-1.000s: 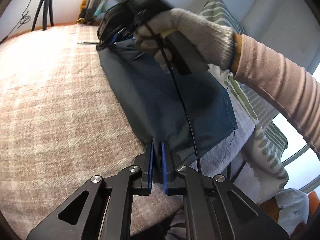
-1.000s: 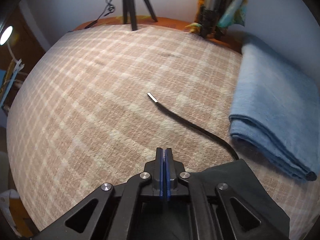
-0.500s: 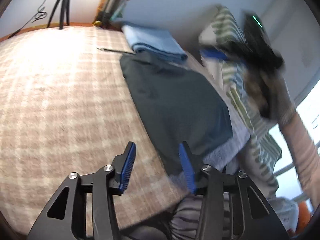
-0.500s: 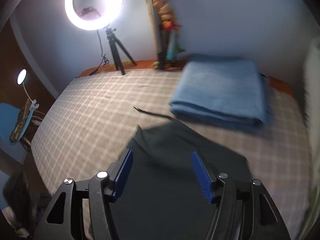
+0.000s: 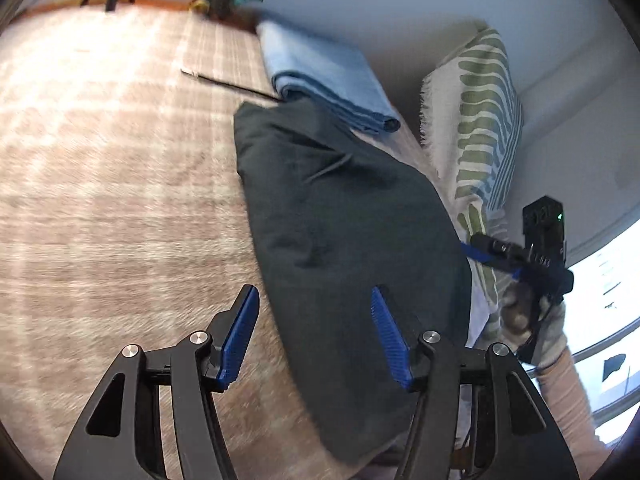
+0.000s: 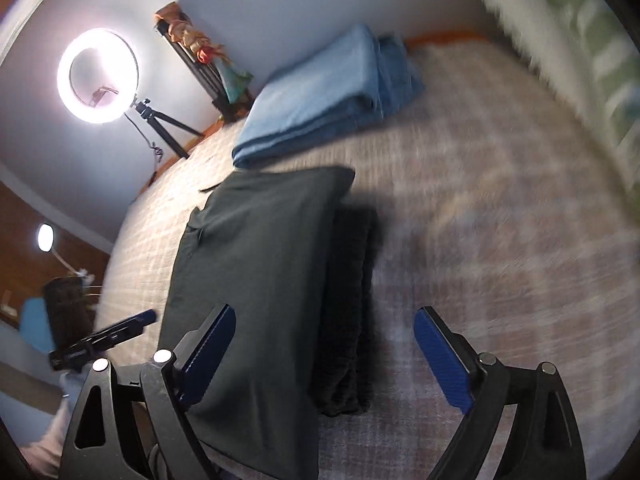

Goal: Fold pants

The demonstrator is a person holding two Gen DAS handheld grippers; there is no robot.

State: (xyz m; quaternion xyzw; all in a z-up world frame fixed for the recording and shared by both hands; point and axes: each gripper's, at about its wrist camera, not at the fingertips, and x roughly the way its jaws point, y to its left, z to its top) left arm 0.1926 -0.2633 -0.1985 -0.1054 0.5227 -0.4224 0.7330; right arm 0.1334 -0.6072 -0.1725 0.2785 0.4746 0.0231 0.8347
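Observation:
The dark grey pants lie folded in a long strip on the plaid bed cover, also seen in the right wrist view. My left gripper is open and empty, held above the near end of the pants. My right gripper is open and empty, above the pants' right edge. The right gripper also shows in the left wrist view at the far right, off the bed. The left gripper shows in the right wrist view at the lower left.
A folded light blue blanket lies beyond the pants' far end, also in the right wrist view. A black cable lies beside it. A green-striped pillow stands on the right. A ring light on a tripod stands beyond the bed.
Both grippers have let go of the pants, opened and pulled back from them. The pants now lie folded on the bed. The right gripper has swung away to the right.

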